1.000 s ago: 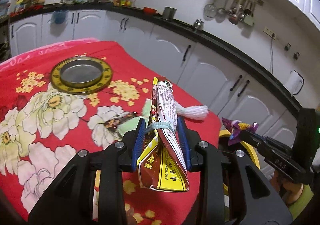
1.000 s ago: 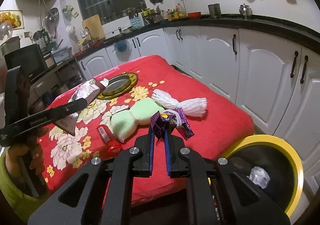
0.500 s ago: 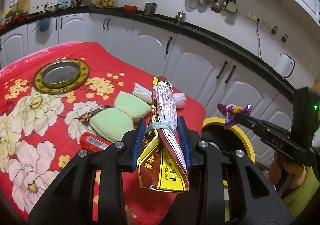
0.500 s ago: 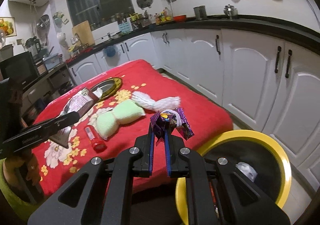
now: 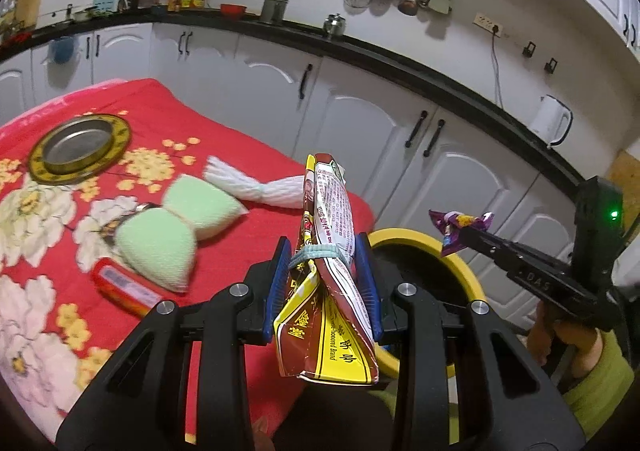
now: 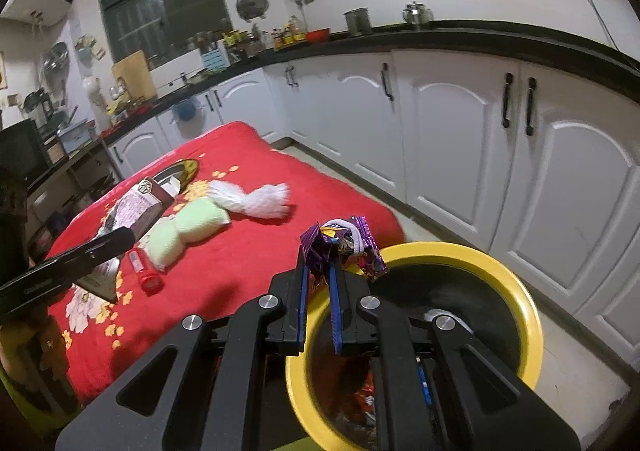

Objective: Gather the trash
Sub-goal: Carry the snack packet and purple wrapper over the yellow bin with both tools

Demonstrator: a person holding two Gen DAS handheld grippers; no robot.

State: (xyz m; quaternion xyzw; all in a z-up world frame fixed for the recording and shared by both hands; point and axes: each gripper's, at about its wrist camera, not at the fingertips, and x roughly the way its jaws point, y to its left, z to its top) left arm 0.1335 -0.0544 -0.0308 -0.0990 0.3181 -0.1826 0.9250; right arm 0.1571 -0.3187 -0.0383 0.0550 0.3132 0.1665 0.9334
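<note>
My left gripper (image 5: 325, 255) is shut on a folded red-and-yellow snack packet (image 5: 330, 275) bound with a rubber band, held over the table's right edge beside the yellow-rimmed trash bin (image 5: 404, 235). My right gripper (image 6: 320, 271) is shut on a crumpled purple wrapper (image 6: 344, 245), held above the near-left rim of the bin (image 6: 516, 291). In the left wrist view the right gripper (image 5: 460, 229) shows at the right with the purple wrapper (image 5: 456, 223). In the right wrist view the left gripper (image 6: 128, 237) and its packet (image 6: 134, 205) show at the left. Scraps lie inside the bin.
On the red floral tablecloth (image 5: 240, 155) lie two green foam pads (image 5: 176, 227), a white foam net (image 5: 260, 187), a red lighter (image 5: 120, 287) and a round metal dish (image 5: 76, 149). White cabinets (image 6: 440, 139) with a black countertop run behind the bin. A person's green sleeve (image 5: 592, 383) is at lower right.
Both grippers have moved to the right, off the table's middle toward the bin, each still gripping its piece. The bin now fills much more of the right wrist view.
</note>
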